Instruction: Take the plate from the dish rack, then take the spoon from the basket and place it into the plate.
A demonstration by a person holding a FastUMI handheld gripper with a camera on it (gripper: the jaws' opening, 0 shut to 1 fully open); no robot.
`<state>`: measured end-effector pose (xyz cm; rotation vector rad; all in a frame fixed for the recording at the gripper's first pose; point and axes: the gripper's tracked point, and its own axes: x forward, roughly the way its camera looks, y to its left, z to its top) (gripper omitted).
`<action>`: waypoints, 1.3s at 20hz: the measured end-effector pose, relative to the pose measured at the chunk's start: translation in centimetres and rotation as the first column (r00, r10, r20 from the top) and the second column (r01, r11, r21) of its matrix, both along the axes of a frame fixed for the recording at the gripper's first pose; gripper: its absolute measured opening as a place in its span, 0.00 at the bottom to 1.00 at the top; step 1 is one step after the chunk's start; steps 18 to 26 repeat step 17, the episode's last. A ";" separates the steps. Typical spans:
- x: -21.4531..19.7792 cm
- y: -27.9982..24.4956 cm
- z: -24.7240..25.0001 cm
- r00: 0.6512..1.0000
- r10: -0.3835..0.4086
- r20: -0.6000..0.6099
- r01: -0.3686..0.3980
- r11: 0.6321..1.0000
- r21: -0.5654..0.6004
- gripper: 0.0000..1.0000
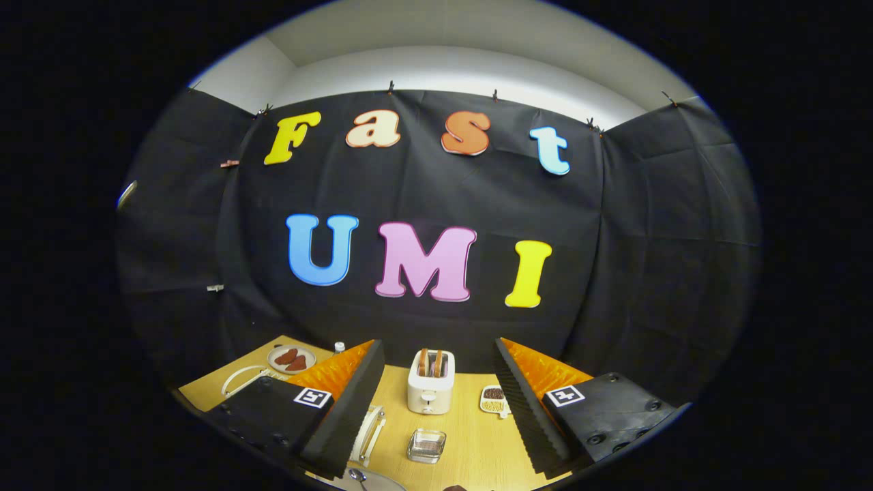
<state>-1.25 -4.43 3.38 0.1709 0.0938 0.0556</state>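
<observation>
The desk [470,436] is seen as a wooden surface running from under the fingers to the black cloth wall [614,286] behind, where its far edge is met. Its left edge is visible beyond the left finger. Open wood is left between the two fingers, and more bare wood is seen ahead of the right finger.

The gripper [436,409] is held with its two fingers spread wide, and nothing is gripped between them.

One toaster [431,391] is stood upright on the desk between the fingers and a little beyond their tips, with two slices of toast [431,363] seen in its slots. One dish rack [370,431] is partly seen just beside the inner edge of the left finger; whether another white curved piece [240,379] beyond the left finger belongs to it cannot be told. One plate [374,481] is partly seen at the very near side, close to the base of the left finger, and one spoon [357,475] is seen lying on it. A second, small plate [292,359] is set beyond the left finger near the wall, with two brown pieces on it. One glass dish [427,446] is placed between the fingers, nearer than the toaster and apart from it. One small tray [494,399] of mixed bits is set just beside the right finger's inner edge. One small white bottle top [339,347] is seen beyond the left finger's tip.
</observation>
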 end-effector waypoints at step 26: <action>-0.5 1.4 -1.7 1.000 0.012 -0.021 -0.013 0.997 -0.080 0.98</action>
